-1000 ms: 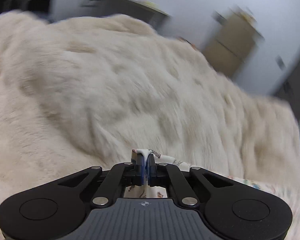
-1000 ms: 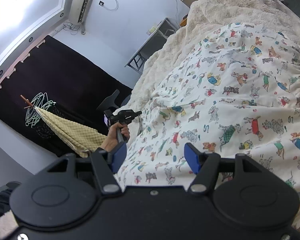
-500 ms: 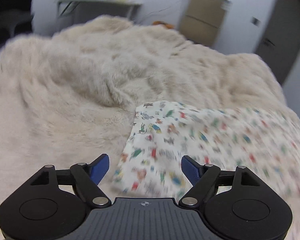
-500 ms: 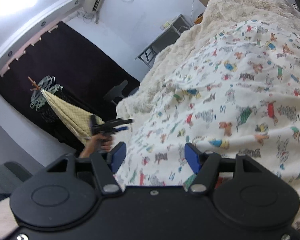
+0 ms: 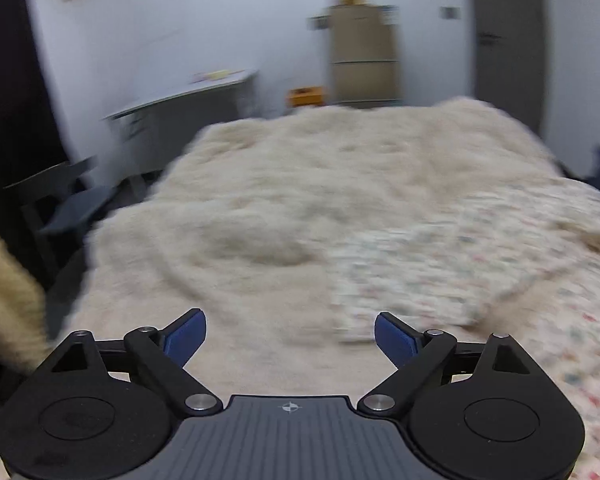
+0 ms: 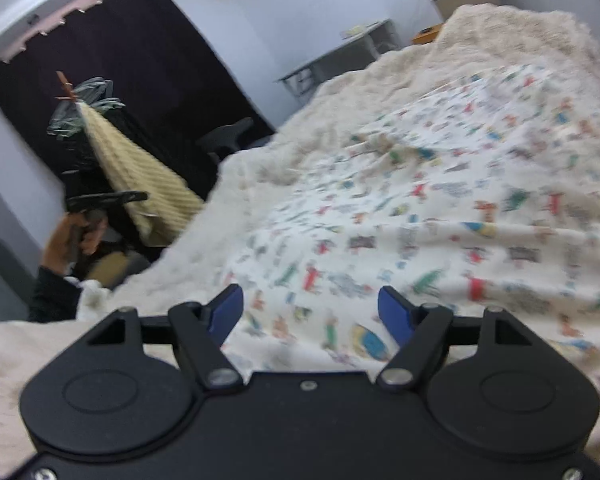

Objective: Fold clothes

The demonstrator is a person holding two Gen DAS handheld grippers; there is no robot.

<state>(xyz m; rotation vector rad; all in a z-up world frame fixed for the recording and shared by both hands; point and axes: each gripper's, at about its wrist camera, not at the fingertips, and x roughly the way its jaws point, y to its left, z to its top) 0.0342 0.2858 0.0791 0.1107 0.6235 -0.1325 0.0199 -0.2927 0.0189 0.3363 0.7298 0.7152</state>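
Since the earlier frames the left gripper (image 5: 290, 334) has let go of the printed cloth (image 6: 440, 216) and pulled back and up, so the cloth that was pinched between its blue pads now lies ahead and to its right on the fluffy cream blanket (image 5: 300, 184). Its jaws have just been opening and stand wide apart with nothing between them; only bare blanket shows in the gap.

The right gripper (image 6: 310, 314) has shifted a little over the cloth. Its jaws have just been opening too, and the 2 blue pads (image 6: 228, 312) hover above the near edge of the cloth without pressing on it, so it holds nothing.

From the right wrist view the cloth, white with small coloured animal figures, is spread flat over most of the blanket's right side, wrinkled near the middle. At the far left of that view a hand (image 6: 70, 236) grips the handle of the other gripper, raised beside the bed. Behind it a yellow checked cloth (image 6: 136, 176) hangs from a rack against a dark curtain (image 6: 148, 80). A grey desk (image 5: 180, 112) and a tan cabinet (image 5: 364, 52) stand by the far wall; both views are blurred.
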